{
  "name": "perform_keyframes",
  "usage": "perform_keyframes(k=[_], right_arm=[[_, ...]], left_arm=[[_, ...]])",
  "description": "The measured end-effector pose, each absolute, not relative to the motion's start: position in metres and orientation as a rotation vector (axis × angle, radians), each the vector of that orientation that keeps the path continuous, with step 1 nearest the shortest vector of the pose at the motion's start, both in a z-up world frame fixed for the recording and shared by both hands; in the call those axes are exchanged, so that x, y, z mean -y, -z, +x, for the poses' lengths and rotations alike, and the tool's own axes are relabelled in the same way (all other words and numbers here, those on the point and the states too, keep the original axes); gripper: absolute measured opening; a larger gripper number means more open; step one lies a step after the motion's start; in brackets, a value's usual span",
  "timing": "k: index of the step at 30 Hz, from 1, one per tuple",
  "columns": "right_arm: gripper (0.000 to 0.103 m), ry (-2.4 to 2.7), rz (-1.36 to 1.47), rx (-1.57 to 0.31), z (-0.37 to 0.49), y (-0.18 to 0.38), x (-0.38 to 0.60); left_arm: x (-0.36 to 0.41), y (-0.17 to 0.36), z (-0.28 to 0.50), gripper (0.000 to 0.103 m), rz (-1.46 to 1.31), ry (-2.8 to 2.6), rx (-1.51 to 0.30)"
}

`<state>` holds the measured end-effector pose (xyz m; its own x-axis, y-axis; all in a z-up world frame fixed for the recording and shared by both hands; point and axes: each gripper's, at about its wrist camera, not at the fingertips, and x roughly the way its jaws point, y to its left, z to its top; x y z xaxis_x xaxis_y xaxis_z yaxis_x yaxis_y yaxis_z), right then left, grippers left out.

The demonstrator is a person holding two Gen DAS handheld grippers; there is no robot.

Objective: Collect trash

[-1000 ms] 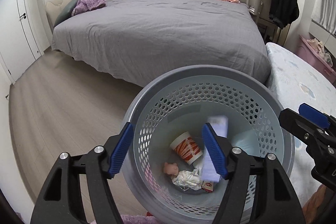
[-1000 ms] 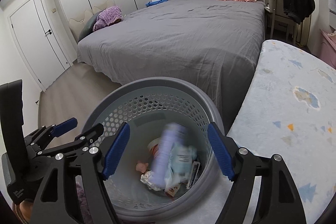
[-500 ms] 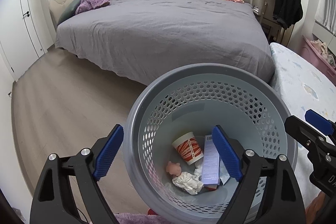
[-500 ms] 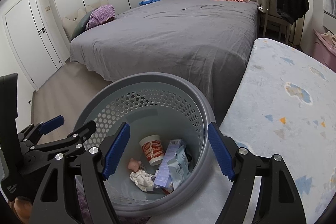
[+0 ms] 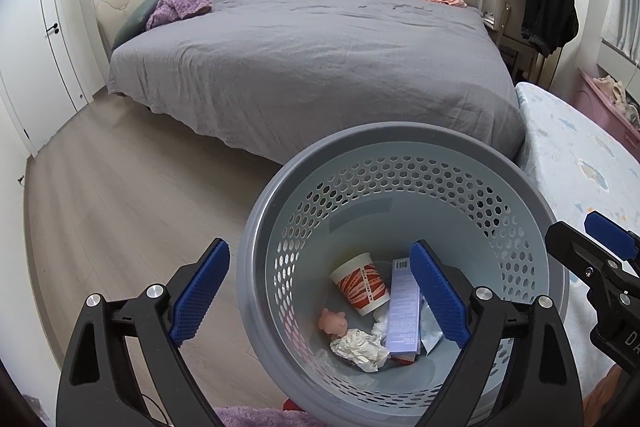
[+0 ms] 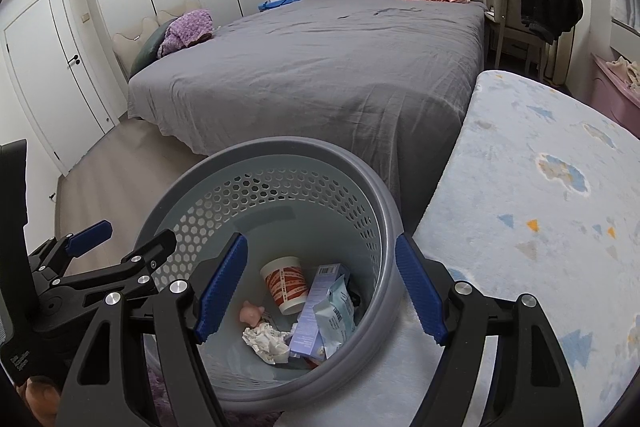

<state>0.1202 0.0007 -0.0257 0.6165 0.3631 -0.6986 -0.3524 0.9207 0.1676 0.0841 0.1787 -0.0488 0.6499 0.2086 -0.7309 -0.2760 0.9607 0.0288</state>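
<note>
Left hand-held gripper [image 5: 320, 291] jaws just opening, wide, empty, above bin [image 5: 400, 147], lower frame; lilac box [image 5: 404, 311] inside. Right hand-held gripper [image 6: 320, 287] wide, empty.

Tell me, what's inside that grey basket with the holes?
Inside the basket: a red-striped paper cup on its side, a lilac carton, crumpled paper, a small pink toy and a pale blue packet. Something red peeks from under the carton; the rest of it is covered.
</note>
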Motion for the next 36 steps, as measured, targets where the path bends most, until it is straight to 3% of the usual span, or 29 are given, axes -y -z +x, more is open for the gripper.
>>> perform_keyframes(k=[36], right_arm=[[0.073,-0.398,0.002,-0.815,0.1204,0.0307,0.0007]], left_arm=[[-0.1795,0.0465,0.0838,0.097,-0.087,-0.299,-0.812]])
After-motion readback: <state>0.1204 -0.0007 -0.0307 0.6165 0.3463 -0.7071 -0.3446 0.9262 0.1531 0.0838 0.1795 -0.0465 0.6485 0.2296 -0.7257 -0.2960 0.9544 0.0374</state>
